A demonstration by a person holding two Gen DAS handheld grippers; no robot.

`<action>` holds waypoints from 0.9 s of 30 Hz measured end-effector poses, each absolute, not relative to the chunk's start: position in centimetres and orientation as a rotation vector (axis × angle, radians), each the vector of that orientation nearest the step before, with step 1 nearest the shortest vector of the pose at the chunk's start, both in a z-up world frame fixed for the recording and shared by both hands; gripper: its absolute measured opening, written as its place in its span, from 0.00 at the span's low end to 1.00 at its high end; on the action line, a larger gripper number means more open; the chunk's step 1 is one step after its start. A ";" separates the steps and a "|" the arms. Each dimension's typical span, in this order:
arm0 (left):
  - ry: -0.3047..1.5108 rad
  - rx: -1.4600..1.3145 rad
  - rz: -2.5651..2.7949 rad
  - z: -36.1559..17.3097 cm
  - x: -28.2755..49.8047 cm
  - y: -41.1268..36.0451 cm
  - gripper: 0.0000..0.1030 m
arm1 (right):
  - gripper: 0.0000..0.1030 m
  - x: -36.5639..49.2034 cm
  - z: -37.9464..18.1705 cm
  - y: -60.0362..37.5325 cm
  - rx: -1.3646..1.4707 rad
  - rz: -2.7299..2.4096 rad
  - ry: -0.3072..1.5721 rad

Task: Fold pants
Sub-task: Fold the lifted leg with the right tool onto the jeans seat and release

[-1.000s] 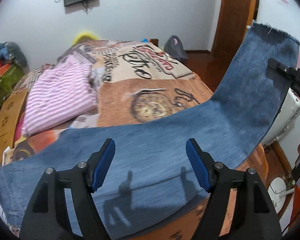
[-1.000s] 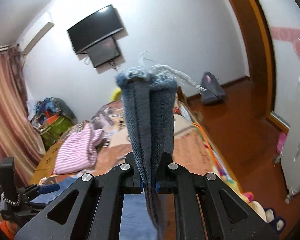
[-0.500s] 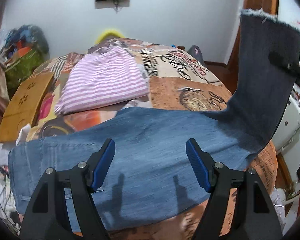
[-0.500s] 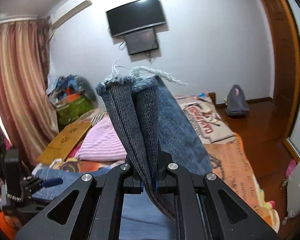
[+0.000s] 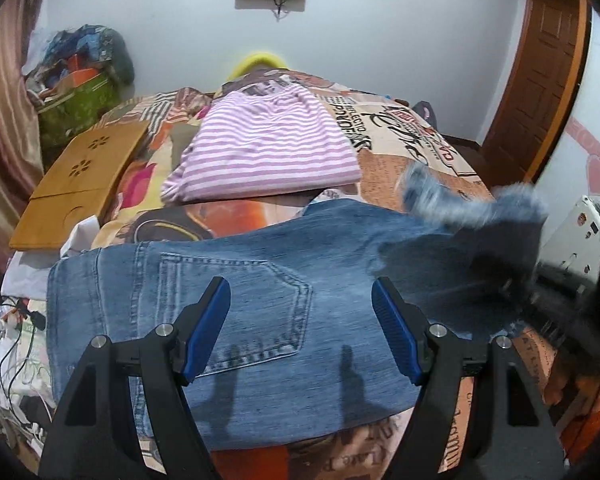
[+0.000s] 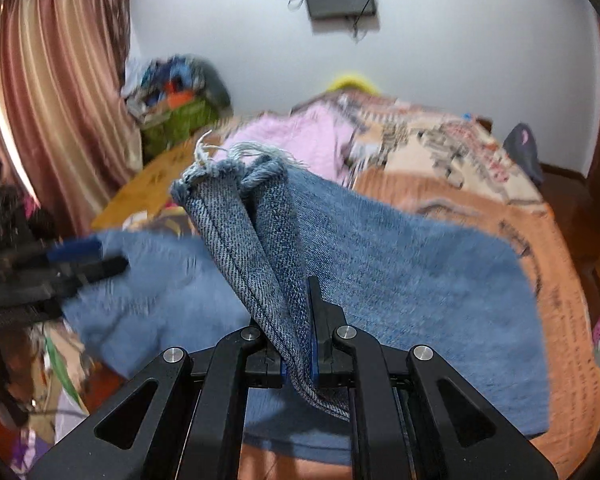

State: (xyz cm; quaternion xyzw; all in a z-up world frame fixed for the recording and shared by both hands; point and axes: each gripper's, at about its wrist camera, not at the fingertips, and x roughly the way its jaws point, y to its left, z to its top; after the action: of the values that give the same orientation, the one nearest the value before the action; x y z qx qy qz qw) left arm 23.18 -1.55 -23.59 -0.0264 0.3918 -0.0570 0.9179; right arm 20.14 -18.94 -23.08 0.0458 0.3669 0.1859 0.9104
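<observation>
Blue denim pants lie flat across the near edge of the bed, back pocket up. My left gripper hovers open above the pocket and seat area, holding nothing. My right gripper is shut on the frayed leg hems, both layers pinched between the jaws. It carries the leg end low over the rest of the pants. In the left wrist view the carried leg end is a blur at the right. The left gripper also shows at the left of the right wrist view.
A folded pink striped garment lies on the patterned bedspread behind the pants. A wooden lap tray sits at the bed's left. Cables and clutter lie off the left edge. A white appliance and a door are at the right.
The right gripper has swung the leg end down from upright and leftward over the pants. The left gripper has shifted left, so the waist and back pocket now lie under it.
</observation>
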 end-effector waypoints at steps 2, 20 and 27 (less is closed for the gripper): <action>0.809 -0.061 -0.108 -23.7 23.2 -1.4 0.71 | 0.08 20.3 -24.3 -18.0 0.077 0.393 0.790; 0.828 -0.023 -0.174 -23.0 25.9 -6.3 0.71 | 0.55 17.1 -23.2 -20.7 0.113 0.558 0.879; 0.938 0.044 -0.222 -27.1 27.3 -10.5 0.71 | 0.60 18.2 -22.6 -24.1 0.060 0.424 0.818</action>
State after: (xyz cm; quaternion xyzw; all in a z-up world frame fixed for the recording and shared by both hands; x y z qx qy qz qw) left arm 27.29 -10.53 -27.14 0.0210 0.4510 -0.1067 0.8859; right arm 18.20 -24.06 -22.55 0.0288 0.3948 0.2044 0.8953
